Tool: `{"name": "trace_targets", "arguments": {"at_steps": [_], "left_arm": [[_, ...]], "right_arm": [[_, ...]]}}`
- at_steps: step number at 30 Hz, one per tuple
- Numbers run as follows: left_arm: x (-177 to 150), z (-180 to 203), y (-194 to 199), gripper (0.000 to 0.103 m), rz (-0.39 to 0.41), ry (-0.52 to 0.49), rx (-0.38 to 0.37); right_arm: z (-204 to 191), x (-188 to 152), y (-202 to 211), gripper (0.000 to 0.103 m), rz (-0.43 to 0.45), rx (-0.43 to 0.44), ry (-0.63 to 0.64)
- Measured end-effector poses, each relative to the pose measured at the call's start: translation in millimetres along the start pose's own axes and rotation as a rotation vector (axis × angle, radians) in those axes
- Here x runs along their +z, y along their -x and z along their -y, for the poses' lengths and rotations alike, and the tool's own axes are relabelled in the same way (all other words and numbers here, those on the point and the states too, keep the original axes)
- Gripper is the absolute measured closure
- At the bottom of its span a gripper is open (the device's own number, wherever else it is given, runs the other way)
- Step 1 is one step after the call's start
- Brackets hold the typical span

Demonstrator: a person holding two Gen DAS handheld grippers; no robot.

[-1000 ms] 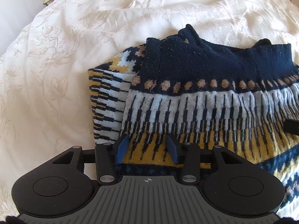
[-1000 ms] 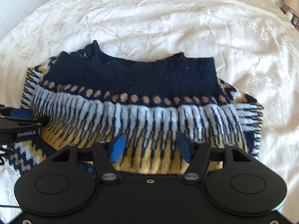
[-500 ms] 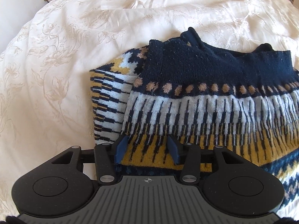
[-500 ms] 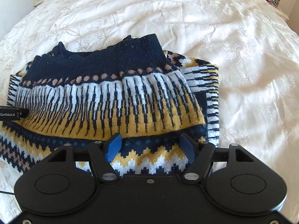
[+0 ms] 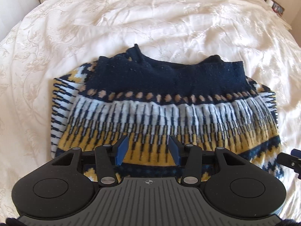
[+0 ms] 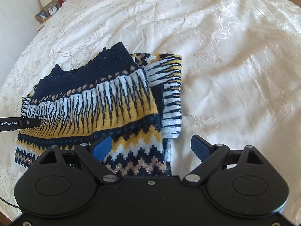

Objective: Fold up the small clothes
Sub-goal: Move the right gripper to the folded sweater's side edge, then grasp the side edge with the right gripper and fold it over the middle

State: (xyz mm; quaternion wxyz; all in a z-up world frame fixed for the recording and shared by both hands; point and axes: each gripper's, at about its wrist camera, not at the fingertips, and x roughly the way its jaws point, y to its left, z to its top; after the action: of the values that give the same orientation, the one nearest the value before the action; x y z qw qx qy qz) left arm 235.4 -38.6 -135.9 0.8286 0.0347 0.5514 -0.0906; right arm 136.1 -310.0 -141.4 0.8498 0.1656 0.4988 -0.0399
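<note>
Plainly "GenRobot.AI" printed on left tool (image 6: pixel 20 123) beside sweater (image 6: pixel 105 103); clock (image 6: pixel 53 9) face probably unreadable.

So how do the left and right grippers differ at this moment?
The left gripper has its jaws fairly close together, while the right gripper is spread much wider. The left one sits over the middle of the sweater; the right one straddles the sweater's edge, with one finger over the bedspread. Both are open and hold nothing.

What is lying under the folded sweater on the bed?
Only the cream bedspread shows around the sweater. The sweater's lower layers stick out at its side; anything beneath them is covered.
</note>
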Motion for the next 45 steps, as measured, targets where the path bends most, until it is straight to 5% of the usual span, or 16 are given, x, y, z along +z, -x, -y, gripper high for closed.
{"name": "trace_targets", "arguments": {"at_steps": [11, 22, 29, 36, 45], "left_arm": [[8, 11, -55, 0.054, -0.126, 0.068, 0.063], [10, 18, -63, 0.051, -0.130, 0.033, 0.107], [38, 15, -41, 0.053, -0.065, 0.084, 0.056], [87, 28, -84, 0.052, -0.090, 0.075, 0.113], [96, 38, -93, 0.047, -0.069, 0.053, 0.148]], "right_arm": [[34, 15, -24, 0.010, -0.070, 0.136, -0.071], [38, 34, -71, 0.000, -0.136, 0.357, -0.152], [43, 37, -76, 0.000, -0.111, 0.413, -0.167], [45, 31, -71, 0.000, -0.089, 0.426, -0.125], [47, 25, -71, 0.000, -0.047, 0.438, -0.151]]}}
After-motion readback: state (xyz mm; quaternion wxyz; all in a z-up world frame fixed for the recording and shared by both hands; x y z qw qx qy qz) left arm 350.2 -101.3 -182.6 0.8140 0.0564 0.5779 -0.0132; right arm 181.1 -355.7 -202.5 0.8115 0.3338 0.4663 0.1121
